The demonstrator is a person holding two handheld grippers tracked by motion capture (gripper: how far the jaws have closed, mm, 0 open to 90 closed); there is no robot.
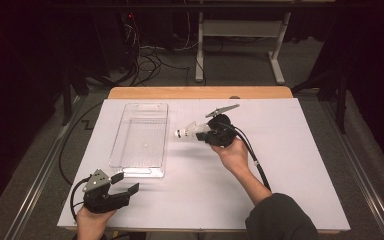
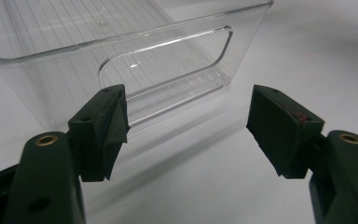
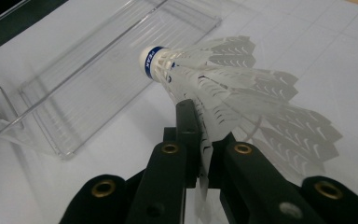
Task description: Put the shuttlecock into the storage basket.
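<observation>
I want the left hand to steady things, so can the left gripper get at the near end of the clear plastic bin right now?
Probably yes: the left gripper is open and empty, facing the clear plastic bin, with bare white tabletop between them.

Bright white table [image 1: 290, 165], dim surroundings (soft shadows, slight blur).

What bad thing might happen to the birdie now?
The right hand-held gripper pinches the shuttlecock by its thin feather skirt alone, so the feathers could bend or it might slip out. It hangs above the white table, beside the clear bin rather than over it, so a drop now would likely miss.
</observation>
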